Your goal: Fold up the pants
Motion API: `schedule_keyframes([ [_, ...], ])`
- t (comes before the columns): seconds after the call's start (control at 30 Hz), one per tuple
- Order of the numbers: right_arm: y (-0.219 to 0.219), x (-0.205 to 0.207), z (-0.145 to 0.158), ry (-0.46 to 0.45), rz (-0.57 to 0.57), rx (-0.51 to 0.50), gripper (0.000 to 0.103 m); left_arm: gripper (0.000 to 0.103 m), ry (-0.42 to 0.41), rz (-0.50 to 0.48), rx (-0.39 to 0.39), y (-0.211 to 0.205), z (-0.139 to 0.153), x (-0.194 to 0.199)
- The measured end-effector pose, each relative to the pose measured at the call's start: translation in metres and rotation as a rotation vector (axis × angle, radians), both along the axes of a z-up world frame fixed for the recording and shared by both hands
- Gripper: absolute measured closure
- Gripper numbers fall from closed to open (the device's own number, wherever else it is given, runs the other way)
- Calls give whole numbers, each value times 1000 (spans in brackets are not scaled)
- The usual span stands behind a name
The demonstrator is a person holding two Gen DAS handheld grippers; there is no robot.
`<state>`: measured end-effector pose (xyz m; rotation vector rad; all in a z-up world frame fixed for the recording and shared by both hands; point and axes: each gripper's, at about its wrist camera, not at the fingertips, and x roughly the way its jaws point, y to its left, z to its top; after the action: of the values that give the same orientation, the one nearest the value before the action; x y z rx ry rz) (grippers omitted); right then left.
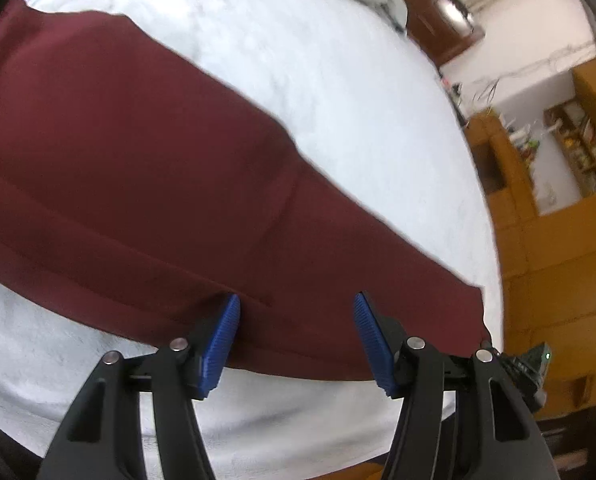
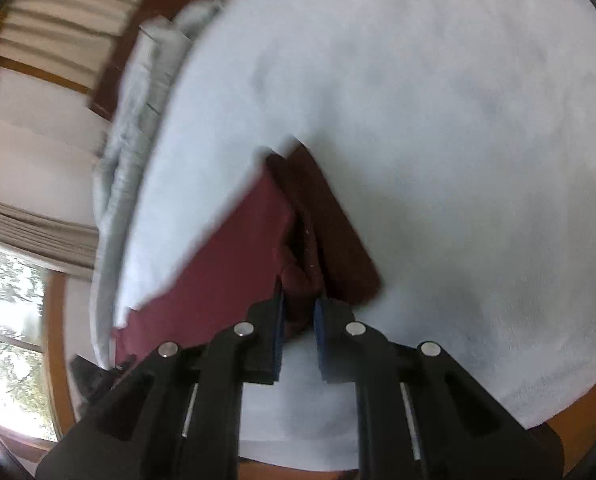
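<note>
Item: maroon pants (image 1: pixel 145 176), laid flat on a white fleece cover (image 1: pixel 338 92) that spreads over the tabletop. In the left wrist view the garment runs as a broad band from the far left down to a corner near the cover's right edge.

Left gripper (image 1: pixel 296 304): jaws released, blue pads apart, standing over the near edge of the pants with cloth showing between them; the pads do not press on it.

Right gripper (image 2: pixel 299 312): jaws clenched on a bunched fold of the pants (image 2: pixel 237 264), the fabric gathered up between the blue pads and lifted off the cover.

Also present: crumpled pale grey cloth (image 2: pixel 133 120) along the cover's far edge; wooden shelving (image 1: pixel 578 148) beyond the cover's right edge; a window (image 2: pixel 9 320) left of the cover in the right wrist view.
</note>
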<state>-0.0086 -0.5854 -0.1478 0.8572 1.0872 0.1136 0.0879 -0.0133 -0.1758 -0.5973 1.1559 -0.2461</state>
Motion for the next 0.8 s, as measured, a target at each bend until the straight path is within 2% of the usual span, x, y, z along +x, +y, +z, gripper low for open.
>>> schedule_keyframes([
  [0.13,-1,-3,13,-33,-9,-43,91,41,-29,-36,26,-9,8,-4],
  [0.23,-3,-6,34,-161,-41,4,91,38,-52,-31,18,-9,17,-6],
  [0.3,-4,-6,41,-183,-51,-2,91,34,-66,-23,11,-11,19,-8],
  [0.47,7,5,4,83,-10,-93,91,30,-58,-58,71,-22,7,-15],
  [0.57,10,0,6,80,-9,-77,84,30,-66,-87,110,-28,13,-15],
  [0.63,13,-3,15,99,-14,-133,58,29,-45,-90,118,-28,20,-13],
  [0.67,15,-8,24,95,-10,-155,53,29,-33,-87,132,-30,26,-13],
  [0.73,15,-18,34,83,-16,-130,51,29,-36,-91,157,-45,34,-9],
  [0.8,15,-26,29,99,-25,-55,51,23,-57,-107,184,-56,44,-9],
])
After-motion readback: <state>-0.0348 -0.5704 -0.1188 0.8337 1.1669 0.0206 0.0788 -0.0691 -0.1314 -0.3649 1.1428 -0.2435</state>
